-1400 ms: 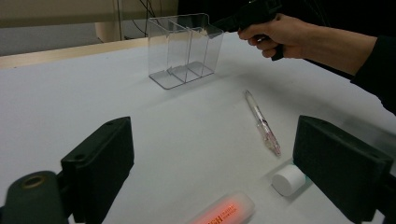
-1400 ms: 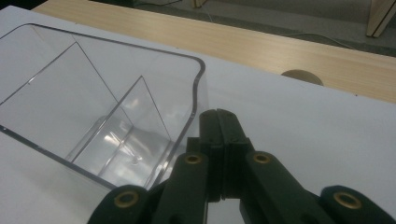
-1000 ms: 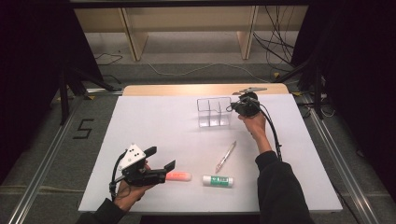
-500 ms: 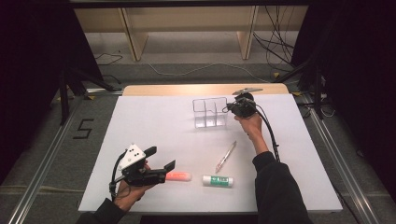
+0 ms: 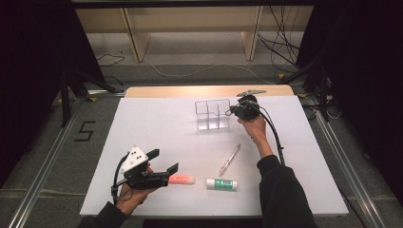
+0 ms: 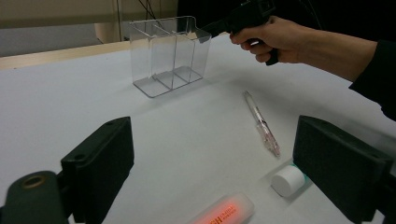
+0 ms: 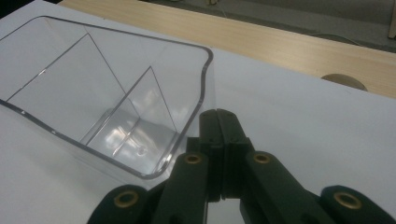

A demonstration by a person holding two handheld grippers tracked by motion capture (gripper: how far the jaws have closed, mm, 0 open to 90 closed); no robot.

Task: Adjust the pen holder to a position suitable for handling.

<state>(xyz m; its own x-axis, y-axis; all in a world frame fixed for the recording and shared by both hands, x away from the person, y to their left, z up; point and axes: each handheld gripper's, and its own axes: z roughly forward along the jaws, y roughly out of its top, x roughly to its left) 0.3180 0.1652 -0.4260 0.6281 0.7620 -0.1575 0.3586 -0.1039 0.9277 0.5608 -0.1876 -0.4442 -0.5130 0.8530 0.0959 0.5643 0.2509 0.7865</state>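
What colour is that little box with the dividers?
Colourless, see-through plastic organizer; the left gripper view shows it best.

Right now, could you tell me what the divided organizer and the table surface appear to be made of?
The organizer looks like clear, glossy hard plastic: you see straight through its walls and dividers, and the edges catch highlights. The right gripper is shut on its wall. The table has a matte white top, possibly laminate or board, with a bare wood-look strip at the far edge.
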